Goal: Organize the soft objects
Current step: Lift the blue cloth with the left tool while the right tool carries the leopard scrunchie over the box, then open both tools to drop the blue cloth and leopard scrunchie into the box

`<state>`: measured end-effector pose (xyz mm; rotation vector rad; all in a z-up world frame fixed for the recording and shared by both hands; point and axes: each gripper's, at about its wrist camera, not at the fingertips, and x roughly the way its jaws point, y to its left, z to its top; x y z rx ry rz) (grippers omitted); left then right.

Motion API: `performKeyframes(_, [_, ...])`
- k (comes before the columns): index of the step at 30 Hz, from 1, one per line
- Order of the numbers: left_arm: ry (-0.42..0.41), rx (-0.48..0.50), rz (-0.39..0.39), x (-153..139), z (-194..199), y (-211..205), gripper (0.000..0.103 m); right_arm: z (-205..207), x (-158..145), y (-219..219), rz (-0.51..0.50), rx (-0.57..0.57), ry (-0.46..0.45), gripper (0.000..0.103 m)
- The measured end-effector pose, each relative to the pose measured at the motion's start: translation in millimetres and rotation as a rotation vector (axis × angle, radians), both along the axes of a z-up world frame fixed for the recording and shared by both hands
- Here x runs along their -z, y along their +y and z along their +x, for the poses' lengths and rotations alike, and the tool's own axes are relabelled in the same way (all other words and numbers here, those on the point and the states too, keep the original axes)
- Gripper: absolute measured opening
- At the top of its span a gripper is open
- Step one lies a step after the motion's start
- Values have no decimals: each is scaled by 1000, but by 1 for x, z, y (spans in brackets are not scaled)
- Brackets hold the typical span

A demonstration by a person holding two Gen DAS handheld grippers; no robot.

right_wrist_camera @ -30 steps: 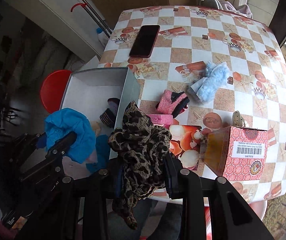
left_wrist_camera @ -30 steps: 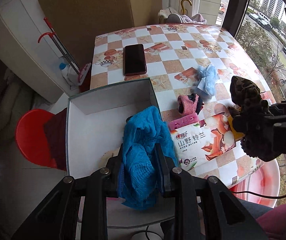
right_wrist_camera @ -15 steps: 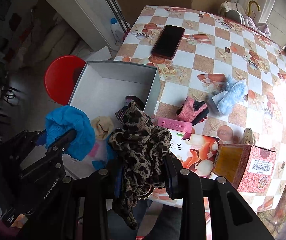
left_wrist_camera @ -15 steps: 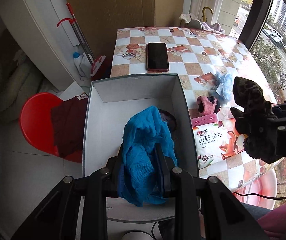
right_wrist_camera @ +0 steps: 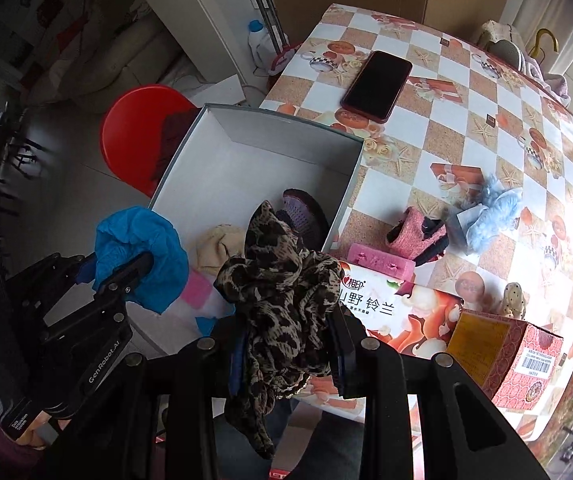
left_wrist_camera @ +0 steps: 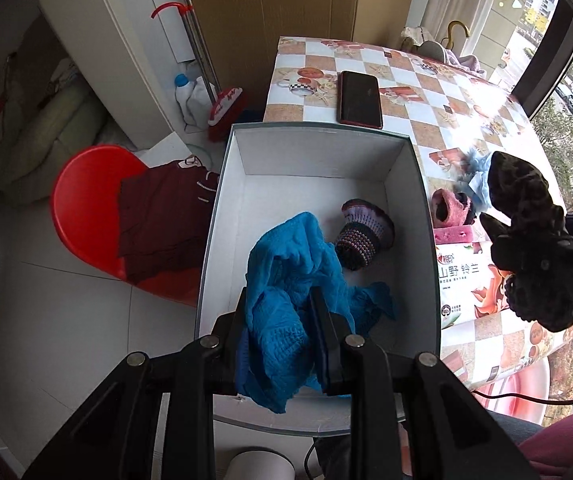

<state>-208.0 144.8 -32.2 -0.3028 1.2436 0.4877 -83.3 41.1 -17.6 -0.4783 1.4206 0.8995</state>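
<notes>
My left gripper (left_wrist_camera: 282, 312) is shut on a blue knitted cloth (left_wrist_camera: 286, 280) and holds it over the open white box (left_wrist_camera: 246, 184); it also shows in the right wrist view (right_wrist_camera: 134, 280). My right gripper (right_wrist_camera: 286, 340) is shut on a leopard-print scarf (right_wrist_camera: 282, 288) above the box's near right corner. In the box lie a purple knitted shoe (left_wrist_camera: 362, 236), a beige sock (right_wrist_camera: 216, 246) and a pink item (right_wrist_camera: 196, 292). A pink sock (right_wrist_camera: 414, 232), a light-blue fluffy sock (right_wrist_camera: 490, 208) and a pink sponge (right_wrist_camera: 378, 262) lie on the checked table (right_wrist_camera: 446, 120).
A tissue pack (right_wrist_camera: 398, 312) and a red carton (right_wrist_camera: 518, 352) sit at the table's near edge. A black phone (right_wrist_camera: 378, 84) lies at the far side. A red stool (left_wrist_camera: 82, 208) with dark red clothing stands left of the box. A mop (left_wrist_camera: 206, 72) leans on the wall.
Both grippers have moved left and back from the table towards the box. More of the box's inside shows now. Both keep their cloths.
</notes>
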Motion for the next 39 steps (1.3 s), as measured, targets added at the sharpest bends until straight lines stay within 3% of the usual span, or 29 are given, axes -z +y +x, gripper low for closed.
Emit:
performKeyframes(11, [5,-16,-1,5,15,15,29,9,13,35,-13,-40,13,34])
performKeyframes(18, [27,-31,-49,18,36,33,29,22,19,63,-33,-55,-23,34])
performKeyframes(34, [58,-54,-91,33,43,35,30,30,30,75,-28,-62,12,34])
performKeyframes(37, [24,-48,-90,31,42,34,40,31,31,75,-22,-69,23,37])
performKeyframes(38, [16,-44,-85,29,42,33,55,32,31,76,-19,-69,30,42])
performKeyframes(39, [8,-42,-74,28,42,31,72,34,31,76,-16,-66,33,56])
